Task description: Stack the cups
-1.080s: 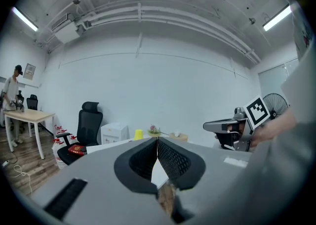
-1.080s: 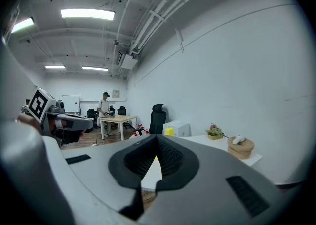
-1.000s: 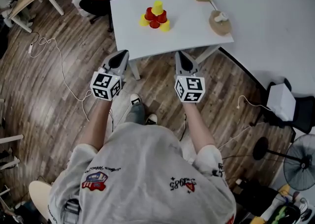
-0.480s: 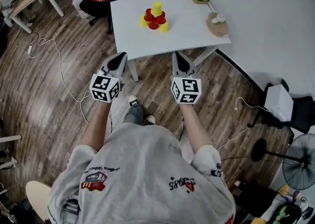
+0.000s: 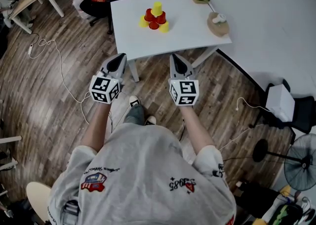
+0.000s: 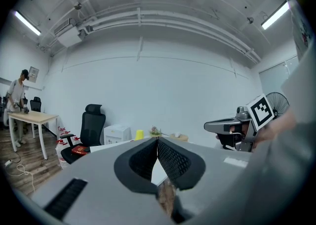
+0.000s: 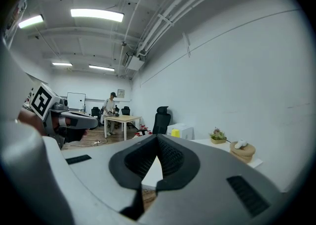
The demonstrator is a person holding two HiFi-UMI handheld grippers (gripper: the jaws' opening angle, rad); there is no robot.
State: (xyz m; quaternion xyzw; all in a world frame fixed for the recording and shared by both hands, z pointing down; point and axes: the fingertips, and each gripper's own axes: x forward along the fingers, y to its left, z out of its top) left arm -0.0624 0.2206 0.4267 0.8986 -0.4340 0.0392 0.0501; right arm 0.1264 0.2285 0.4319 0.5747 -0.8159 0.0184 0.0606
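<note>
Cups of red and yellow plastic (image 5: 155, 17) pyramided on the white counter (image 5: 187, 33) at twelve o'clock; left gripper view catches only the yellow top cup (image 6: 139, 134); left claw (image 5: 120, 59) and right claw (image 5: 174, 59) closed, empty, before it

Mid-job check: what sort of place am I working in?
Probably an open office or lab: a black swivel office chair, a pale wooden desk with a person standing at it, and long ceiling strip lights.

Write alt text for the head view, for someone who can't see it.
A pyramid of red and yellow cups stands on a white table. The left tool and right tool, both shut and empty, point toward it from its near side.
</note>
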